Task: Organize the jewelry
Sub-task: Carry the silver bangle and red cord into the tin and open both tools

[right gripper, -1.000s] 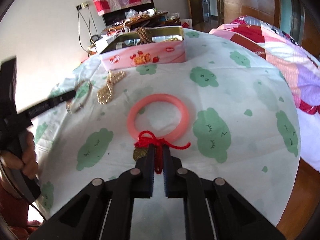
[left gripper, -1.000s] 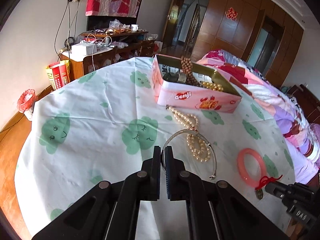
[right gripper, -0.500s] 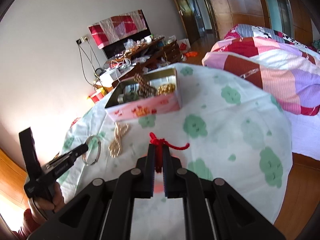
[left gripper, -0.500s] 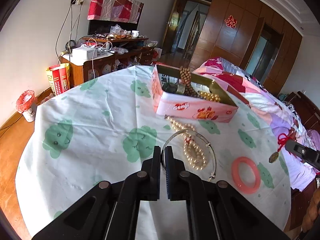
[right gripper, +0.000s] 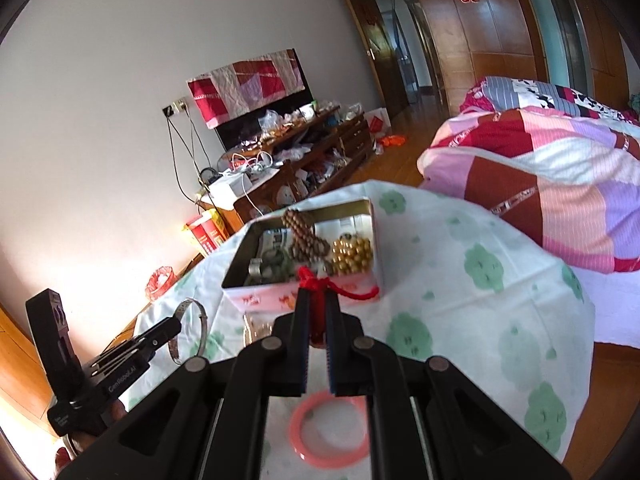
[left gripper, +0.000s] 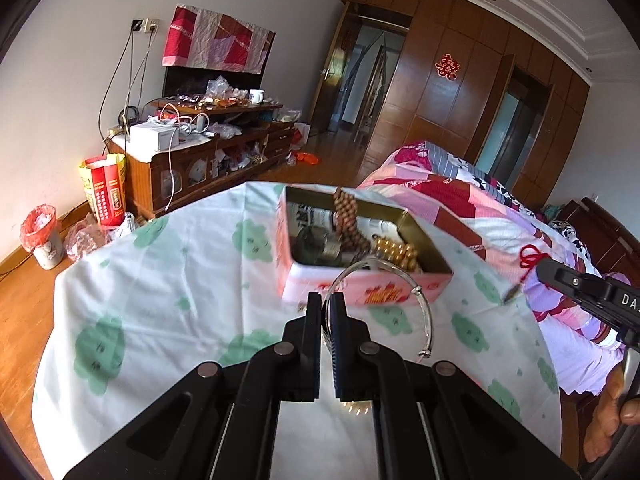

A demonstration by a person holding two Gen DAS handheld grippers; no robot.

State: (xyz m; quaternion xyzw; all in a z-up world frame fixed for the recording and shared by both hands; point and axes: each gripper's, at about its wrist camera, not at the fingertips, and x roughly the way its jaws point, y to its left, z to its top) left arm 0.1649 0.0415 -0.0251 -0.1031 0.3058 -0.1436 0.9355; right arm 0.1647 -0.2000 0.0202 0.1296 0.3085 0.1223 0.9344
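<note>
My left gripper (left gripper: 327, 300) is shut on a thin silver bangle (left gripper: 404, 280) and holds it up in front of the pink tin box (left gripper: 360, 292). The tin holds brown beads (left gripper: 346, 216), gold beads (left gripper: 396, 250) and other pieces. My right gripper (right gripper: 316, 300) is shut on a red knotted cord (right gripper: 320, 284) with a small pendant (left gripper: 510, 294), lifted above the table near the tin (right gripper: 304, 292). The pink bangle (right gripper: 330, 426) lies on the cloth below the right gripper. The left gripper with the silver bangle (right gripper: 188, 332) shows at the left of the right wrist view.
The round table has a white cloth with green prints (left gripper: 168, 280). A bed with a patchwork quilt (right gripper: 540, 176) stands to the right. A cluttered wooden cabinet (left gripper: 200, 160) and a red-lined bin (left gripper: 40, 232) stand by the far wall.
Both grippers have risen off the table. The left one lifted the silver bangle toward the tin. The right one lifted the red cord with its pendant, leaving the pink bangle on the cloth.
</note>
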